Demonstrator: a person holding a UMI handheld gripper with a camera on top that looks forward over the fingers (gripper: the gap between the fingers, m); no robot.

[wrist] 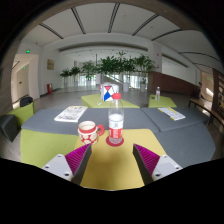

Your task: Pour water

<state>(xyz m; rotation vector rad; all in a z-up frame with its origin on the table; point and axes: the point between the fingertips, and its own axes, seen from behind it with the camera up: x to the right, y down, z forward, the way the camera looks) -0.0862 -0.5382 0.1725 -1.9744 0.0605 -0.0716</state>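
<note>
My jaws (103, 160) hang wide and empty above the bench (40, 145). The water bottle (115, 129) stands upright just ahead of them, on a dark coaster, with the red-patterned cup (87, 131) close beside it on the left. I judge the reach comes first: centre on the bottle's body, come in level, close squarely, and avoid nudging the cup.

the claw (107, 162) has two dark grey, blocky fingers, each with a magenta pad (80, 157) ribbed in fine ridges on its inner face, tapering toward pointed tips.
</note>
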